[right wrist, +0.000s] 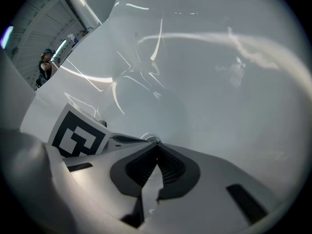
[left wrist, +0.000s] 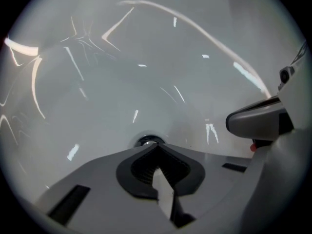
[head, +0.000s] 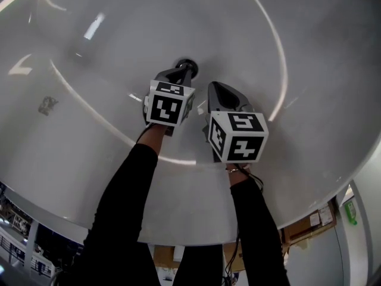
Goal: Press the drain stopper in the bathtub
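– White bathtub filled almost the whole head view. Its near rim ran across the bottom, with cardboard boxes outside that rim at the lower right. Both arms reached in over it.

– Condition of the grippers?

– Left gripper was low over the tub floor, jaws together, nothing between them. Right gripper stood just beside it, on the near-rim side, jaws likewise together and empty.

– Location of the task's item?

– Drain stopper sat in the tub floor, well in from the near rim, right at the left gripper's tip. Whether tip and stopper were touching or barely apart could not be settled.

– Step in hand?

– Judged as the final approach, or the very start of the press, with the left gripper leading. The next move would call for a straight push down on the stopper's centre with the jaws kept together, since the glossy floor around it invites a skid.

– Discrepancies between views?

– The left gripper view showed the drain stopper peeping just past the joined tips, which the head view could not resolve. The right gripper view alone caught the other gripper's marker cube side-on and a distant person beyond the far rim. Only the head view showed the arms and the boxes.
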The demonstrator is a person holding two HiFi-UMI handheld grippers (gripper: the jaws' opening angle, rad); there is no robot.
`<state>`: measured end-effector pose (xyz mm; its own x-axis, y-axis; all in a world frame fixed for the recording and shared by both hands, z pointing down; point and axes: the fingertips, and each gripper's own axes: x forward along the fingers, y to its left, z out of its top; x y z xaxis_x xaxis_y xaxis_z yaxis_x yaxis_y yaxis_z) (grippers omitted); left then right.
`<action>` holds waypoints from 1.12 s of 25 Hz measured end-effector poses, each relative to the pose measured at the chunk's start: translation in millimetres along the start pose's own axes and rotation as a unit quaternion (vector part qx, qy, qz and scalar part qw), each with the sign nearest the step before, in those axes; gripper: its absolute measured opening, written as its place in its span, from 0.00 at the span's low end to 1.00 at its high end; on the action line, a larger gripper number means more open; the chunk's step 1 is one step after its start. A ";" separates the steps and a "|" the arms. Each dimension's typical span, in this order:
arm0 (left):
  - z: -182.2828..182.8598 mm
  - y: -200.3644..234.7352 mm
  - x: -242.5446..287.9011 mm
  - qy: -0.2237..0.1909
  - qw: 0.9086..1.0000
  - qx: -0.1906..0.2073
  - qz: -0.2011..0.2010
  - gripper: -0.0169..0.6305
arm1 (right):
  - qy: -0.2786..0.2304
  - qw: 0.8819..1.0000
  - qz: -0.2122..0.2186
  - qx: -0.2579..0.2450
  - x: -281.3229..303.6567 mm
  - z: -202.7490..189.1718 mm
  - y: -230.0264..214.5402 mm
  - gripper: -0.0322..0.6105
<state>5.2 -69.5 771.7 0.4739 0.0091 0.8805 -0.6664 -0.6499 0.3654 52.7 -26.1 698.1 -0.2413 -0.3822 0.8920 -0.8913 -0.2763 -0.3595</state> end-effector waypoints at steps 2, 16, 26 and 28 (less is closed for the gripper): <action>-3.4 2.1 4.8 0.003 1.000 -0.003 0.003 0.04 | 0.003 1.000 0.003 -0.003 5.1 -0.8 -0.6 0.05; -16.8 14.1 21.7 0.027 0.999 -0.021 0.015 0.04 | 0.016 1.000 0.011 -0.004 20.5 -7.1 2.4 0.05; -20.0 13.8 25.6 0.035 0.999 -0.007 0.032 0.04 | 0.015 1.000 0.011 -0.002 21.2 -6.7 1.6 0.05; -19.2 13.5 25.6 0.037 0.999 0.000 0.034 0.04 | 0.015 1.000 0.011 -0.002 22.0 -6.4 1.0 0.05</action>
<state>-2.8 -63.5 805.0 0.3839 0.0203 0.9232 -0.6959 -0.6508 0.3037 44.0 -29.1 719.1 -0.2726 -0.3625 0.8912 -0.8871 -0.2638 -0.3786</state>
